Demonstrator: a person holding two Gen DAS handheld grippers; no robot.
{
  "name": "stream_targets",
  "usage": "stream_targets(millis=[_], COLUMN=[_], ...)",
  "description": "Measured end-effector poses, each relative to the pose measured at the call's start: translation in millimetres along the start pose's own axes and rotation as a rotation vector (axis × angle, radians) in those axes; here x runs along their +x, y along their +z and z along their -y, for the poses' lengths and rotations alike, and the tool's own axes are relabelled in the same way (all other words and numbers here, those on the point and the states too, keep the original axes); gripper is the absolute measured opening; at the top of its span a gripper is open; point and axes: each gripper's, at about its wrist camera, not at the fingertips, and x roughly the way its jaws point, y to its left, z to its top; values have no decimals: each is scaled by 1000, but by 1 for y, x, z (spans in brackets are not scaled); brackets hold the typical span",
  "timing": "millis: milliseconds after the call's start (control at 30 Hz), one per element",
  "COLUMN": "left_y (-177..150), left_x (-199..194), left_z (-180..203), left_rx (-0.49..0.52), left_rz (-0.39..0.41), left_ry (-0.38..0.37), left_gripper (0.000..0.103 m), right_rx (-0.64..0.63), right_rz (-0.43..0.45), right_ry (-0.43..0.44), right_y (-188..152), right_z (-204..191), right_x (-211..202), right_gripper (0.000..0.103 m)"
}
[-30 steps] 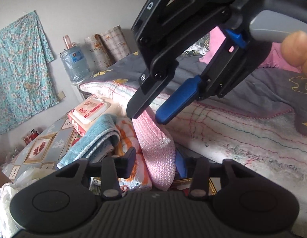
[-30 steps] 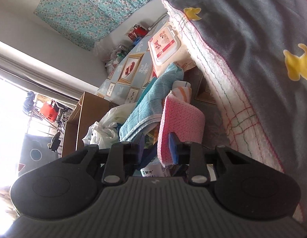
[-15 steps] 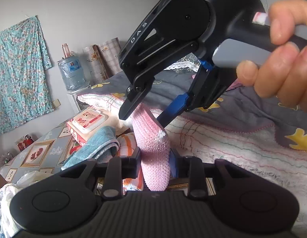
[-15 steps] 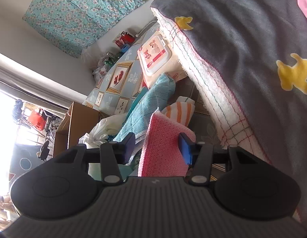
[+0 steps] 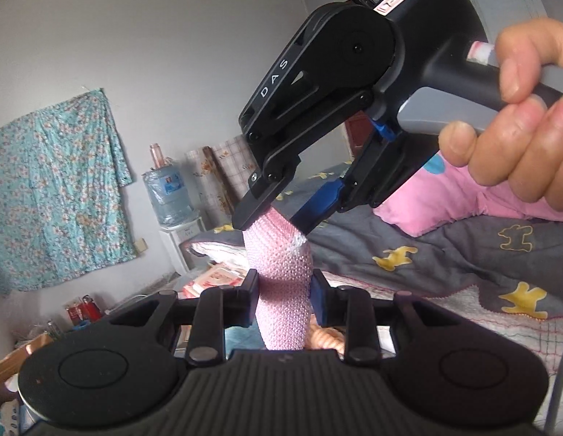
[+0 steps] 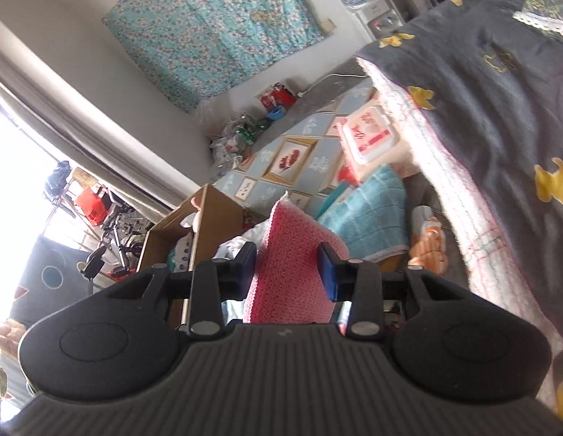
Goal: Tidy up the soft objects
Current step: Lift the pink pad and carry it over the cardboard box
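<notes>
There are two tongs: the left tongs (image 5: 283,298) and the right tongs (image 5: 272,214). One pink knitted cloth (image 5: 283,290) is there, one folded blue towel (image 6: 368,218) and one orange striped cloth (image 6: 428,243). One pack of wet wipes (image 6: 370,136) can be counted, one water bottle (image 5: 167,194) of the big blue kind, and one cardboard box (image 6: 194,236). One flowered turquoise cloth (image 5: 52,189) hangs on the wall. One grey blanket (image 5: 463,254) with yellow figures lies on the bed, and one pink pillow (image 5: 445,196). One hand (image 5: 525,123) is seen.

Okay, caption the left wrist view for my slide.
Both hand-held grippers, left and right, hold a pink knitted cloth.
</notes>
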Motion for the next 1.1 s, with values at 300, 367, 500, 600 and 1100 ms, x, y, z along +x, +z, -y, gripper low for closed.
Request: stream_targets(millis=[300, 367, 500, 600, 1100], left_y=[-7, -12, -29, -48, -126], left_x=[-55, -63, -72, -70, -3], left_z=[-100, -126, -180, -218, -312], left_rx=[-68, -83, -169, -281, -652], left_rz=[-68, -112, -237, -360, -771], left_ry=[306, 379, 490, 528, 390], left_gripper=[31, 31, 31, 31, 32], right_rx=[-158, -185, -196, -175, -170], right_rz=[-133, -184, -335, -463, -493], right_ry=[247, 304, 377, 382, 272], right_y=[9, 7, -3, -17, -5], right_z=[-133, -166, -222, -247, -229], right_x=[84, 117, 193, 252, 326], right_gripper=[36, 36, 36, 38, 44])
